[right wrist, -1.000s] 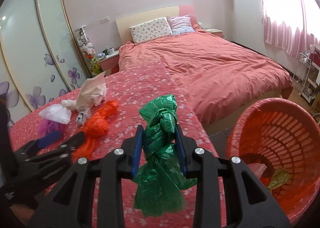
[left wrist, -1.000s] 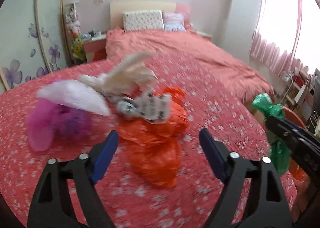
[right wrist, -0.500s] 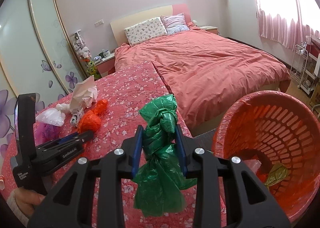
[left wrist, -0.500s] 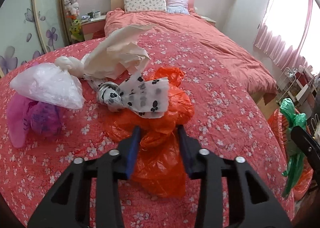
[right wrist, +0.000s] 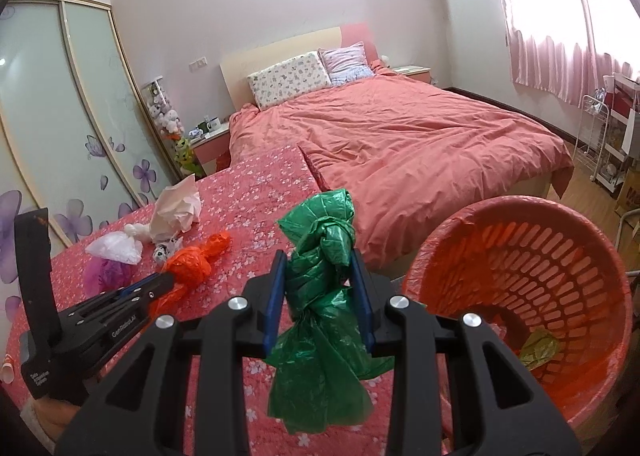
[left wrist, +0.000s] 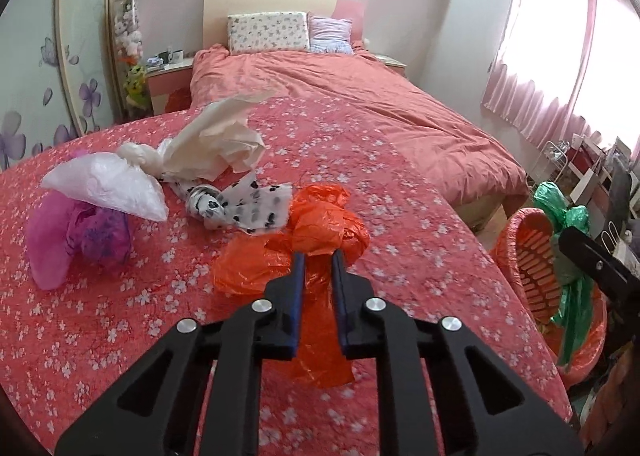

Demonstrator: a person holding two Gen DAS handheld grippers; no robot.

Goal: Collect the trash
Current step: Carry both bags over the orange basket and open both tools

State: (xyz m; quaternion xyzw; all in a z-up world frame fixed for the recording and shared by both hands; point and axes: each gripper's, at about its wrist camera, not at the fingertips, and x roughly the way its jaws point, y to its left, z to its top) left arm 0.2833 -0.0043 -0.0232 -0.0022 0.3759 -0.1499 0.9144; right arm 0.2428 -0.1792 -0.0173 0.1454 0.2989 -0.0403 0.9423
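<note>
Bags (left wrist: pixel 120 192) on bedspread (left wrist: pixel 400 224), basket (right wrist: pixel 520 276) rightward

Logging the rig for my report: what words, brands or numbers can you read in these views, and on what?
"GenRobot.AI": white print on the side of the left tool, seen in the right wrist view.
"Data ...": small label on that tool's handle; the rest is too small to read.
No other readable text in either view.

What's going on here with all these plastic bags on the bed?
A person with a gripper in each hand is collecting knotted trash bags. The left gripper is shut on an orange bag lying on the flowered bedspread. The right gripper holds a green bag beside the orange basket. A white bag, a pink one, a spotted one and a cream one wait on the bed.
</note>
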